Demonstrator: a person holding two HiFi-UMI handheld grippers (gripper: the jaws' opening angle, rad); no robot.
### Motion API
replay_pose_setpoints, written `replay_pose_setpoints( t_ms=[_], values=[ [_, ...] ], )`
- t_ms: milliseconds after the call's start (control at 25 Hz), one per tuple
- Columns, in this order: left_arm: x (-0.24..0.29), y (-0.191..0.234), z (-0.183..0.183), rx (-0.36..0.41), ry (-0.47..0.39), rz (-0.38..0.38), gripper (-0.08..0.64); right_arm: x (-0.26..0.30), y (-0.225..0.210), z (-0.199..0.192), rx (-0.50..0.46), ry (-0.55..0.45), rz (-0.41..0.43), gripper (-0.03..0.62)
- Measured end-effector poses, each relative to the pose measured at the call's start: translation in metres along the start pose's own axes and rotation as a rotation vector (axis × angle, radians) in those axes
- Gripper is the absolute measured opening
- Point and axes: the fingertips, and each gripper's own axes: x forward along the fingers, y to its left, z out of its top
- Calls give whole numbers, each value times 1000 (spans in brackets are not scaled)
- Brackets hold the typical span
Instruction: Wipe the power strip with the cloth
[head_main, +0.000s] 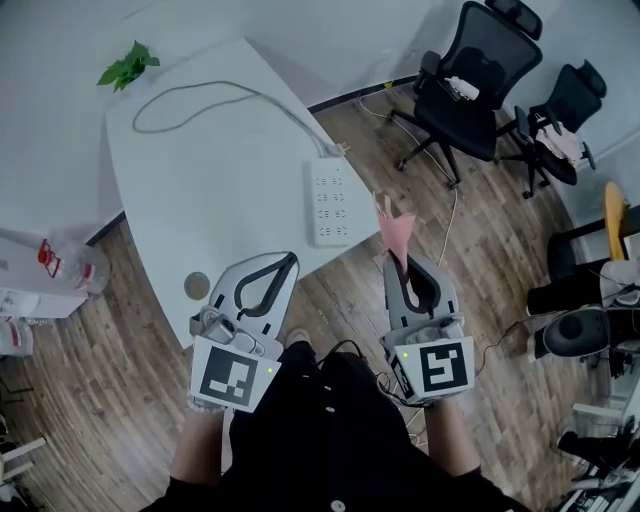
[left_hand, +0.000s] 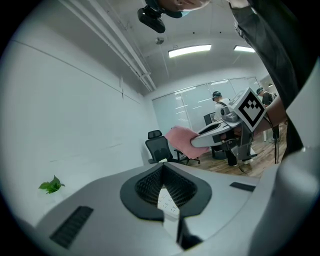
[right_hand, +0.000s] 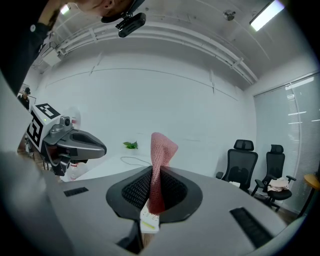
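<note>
Power strip (head_main: 330, 203): white, flat on the desk (head_main: 200, 190), close to its near edge; grey cord (head_main: 200, 92) looping away from the strip's far end.
Cloth (head_main: 392, 228): pink, standing up out of the right gripper (head_main: 400, 262); just right of the power strip, past the desk edge, apart from the strip.
Right gripper: jaws clenched on the lower part of the cloth; nearer than the power strip and to its right, over the wood floor (head_main: 480, 250).
Left gripper (head_main: 291, 259): jaws pressed together with nothing between them; just this side of the power strip, tips over the desk's near edge, not touching the strip.
Bottle (head_main: 75, 265): clear plastic with a red mark, well left of the power strip, off the desk; contents not discernible.
Plant (head_main: 127, 66): green leaves, far beyond the power strip to its left.
Chairs (head_main: 470, 80): two, black, beyond and right of the power strip; something white on the closer seat, something pinkish on the other.
</note>
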Motion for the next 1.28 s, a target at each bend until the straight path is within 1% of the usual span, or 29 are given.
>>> replay_pose_setpoints(
  t_ms=[200, 560, 960, 1120, 1280],
  values=[
    [2, 17, -5, 0, 4, 4, 14, 16, 4, 0, 5, 7, 6, 54],
    [11, 24, -3, -6, 5, 25, 14, 22, -4, 4, -7, 11, 9, 54],
    [37, 37, 2, -20, 11, 95, 14, 49, -27, 12, -51, -7, 83, 54],
    [46, 43, 1, -19, 22, 120, 14, 62, -32, 9, -66, 4, 123, 54],
    [54, 48, -2, -27, 42, 150, 14, 76, -40, 4, -60, 10, 155, 54]
  ],
)
